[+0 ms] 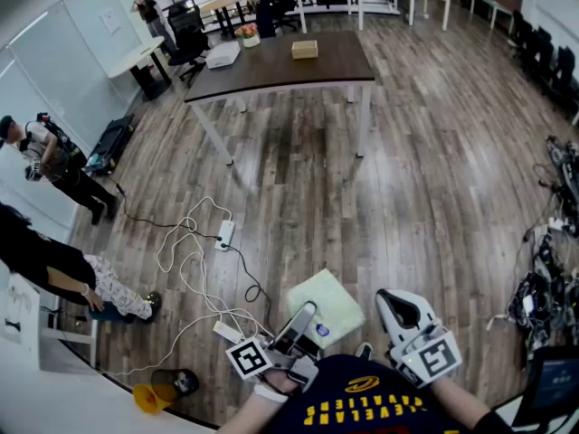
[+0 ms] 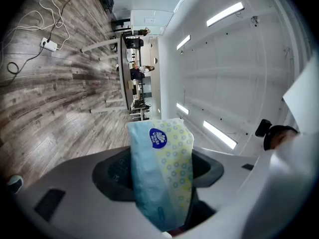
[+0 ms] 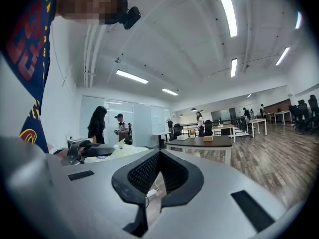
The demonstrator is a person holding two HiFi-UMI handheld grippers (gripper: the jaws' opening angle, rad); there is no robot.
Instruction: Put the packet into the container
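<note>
Carrying looks like the step in hand: the packet is gripped, and nothing that could be the container is close by. Furthest left, a power strip (image 1: 225, 233) and loose white cables (image 1: 181, 247) lie on the floor short of the table (image 1: 271, 75), toward its left end. Next, the left gripper (image 1: 306, 319) is clamped on the packet (image 1: 327, 306), a pale blue-and-yellow tissue pack standing between its jaws, well short of the table. Further right, the right gripper (image 1: 399, 303) is clenched with nothing in it. A small tan box (image 1: 305, 50) sits on the table's far half; whether it is the container I cannot tell. The next move likely calls for crossing the bare floor to the table's near edge, staying right of the cables, then letting go over an opening
</note>
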